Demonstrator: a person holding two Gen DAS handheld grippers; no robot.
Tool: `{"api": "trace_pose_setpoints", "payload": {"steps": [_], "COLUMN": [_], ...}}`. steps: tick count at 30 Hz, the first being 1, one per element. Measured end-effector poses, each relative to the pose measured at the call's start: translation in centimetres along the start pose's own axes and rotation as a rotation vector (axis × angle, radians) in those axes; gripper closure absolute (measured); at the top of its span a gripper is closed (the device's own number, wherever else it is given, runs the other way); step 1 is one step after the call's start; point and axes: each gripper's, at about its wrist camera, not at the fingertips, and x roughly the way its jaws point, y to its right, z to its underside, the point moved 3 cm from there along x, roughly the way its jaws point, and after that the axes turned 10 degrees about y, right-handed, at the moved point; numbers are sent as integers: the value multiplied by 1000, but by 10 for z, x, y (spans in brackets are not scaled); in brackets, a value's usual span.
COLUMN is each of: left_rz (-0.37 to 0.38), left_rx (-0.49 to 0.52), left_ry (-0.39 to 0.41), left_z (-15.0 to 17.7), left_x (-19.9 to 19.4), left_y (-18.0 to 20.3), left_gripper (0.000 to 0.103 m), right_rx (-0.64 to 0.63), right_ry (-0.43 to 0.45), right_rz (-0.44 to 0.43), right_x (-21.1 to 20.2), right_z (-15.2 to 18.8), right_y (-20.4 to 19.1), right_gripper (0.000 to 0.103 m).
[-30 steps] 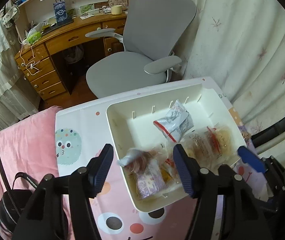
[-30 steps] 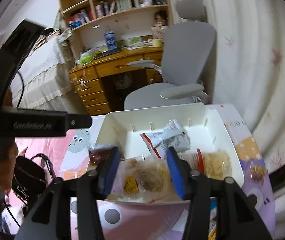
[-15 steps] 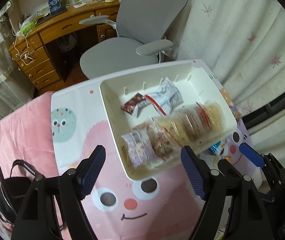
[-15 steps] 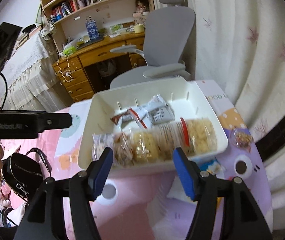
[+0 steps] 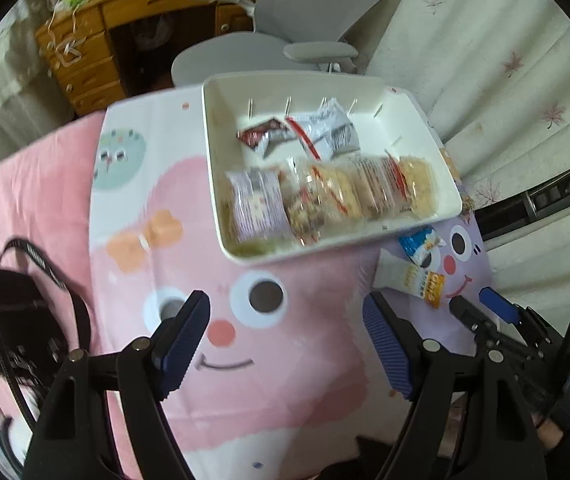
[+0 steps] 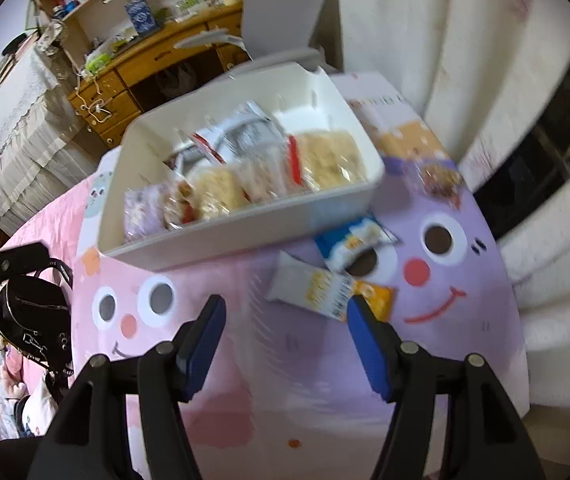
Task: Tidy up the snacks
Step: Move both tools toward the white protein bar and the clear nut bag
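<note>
A white bin (image 5: 413,104) (image 6: 213,240) sits on a cartoon-face cloth and holds several snack packets in a row, plus a red packet (image 5: 263,138) and a grey one (image 5: 329,130) behind. Outside it lie a blue packet (image 5: 421,242) (image 6: 355,238), a white-and-orange packet (image 5: 409,278) (image 6: 317,288) and a clear packet (image 6: 441,180). My left gripper (image 5: 285,340) is open and empty, pulled back above the cloth. My right gripper (image 6: 285,344) is open and empty, near the white-and-orange packet.
A black bag (image 5: 9,320) (image 6: 33,320) lies at the left on pink bedding. A grey office chair (image 5: 285,20) and a wooden desk (image 6: 145,60) stand beyond the cloth. White curtains (image 6: 465,60) hang on the right.
Both grippers have pulled back from the bin toward me and opened wider. The red packet now lies in the bin's back part. Loose packets at the right have come into view.
</note>
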Motion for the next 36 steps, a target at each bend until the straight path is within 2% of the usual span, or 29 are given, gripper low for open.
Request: {"api": "trace_pose_setpoints", "payload": {"steps": [5, 9, 19, 24, 31, 36], "left_rz": [-28, -38, -71, -90, -107, -106], "left_rx": [-51, -91, -202, -258, -292, -330], "left_ry": [-51, -60, -55, -78, -92, -76], "left_z": [31, 45, 58, 62, 64, 61], "left_x": [11, 16, 47, 73, 108, 130], "left_y": [13, 29, 84, 110, 145, 166], "left_gripper": [24, 24, 22, 22, 21, 20], "right_rx": [23, 22, -61, -131, -166, -203], "right_ry": [-64, -92, -129, -162, -153, -92], "right_rz": [9, 23, 5, -20, -88, -115], "right_x": [5, 11, 35, 51, 69, 83], "right_z": [6, 1, -28, -34, -49, -64], "right_y": [39, 68, 127, 148, 170, 178], "right_gripper": [40, 40, 40, 40, 40, 40]}}
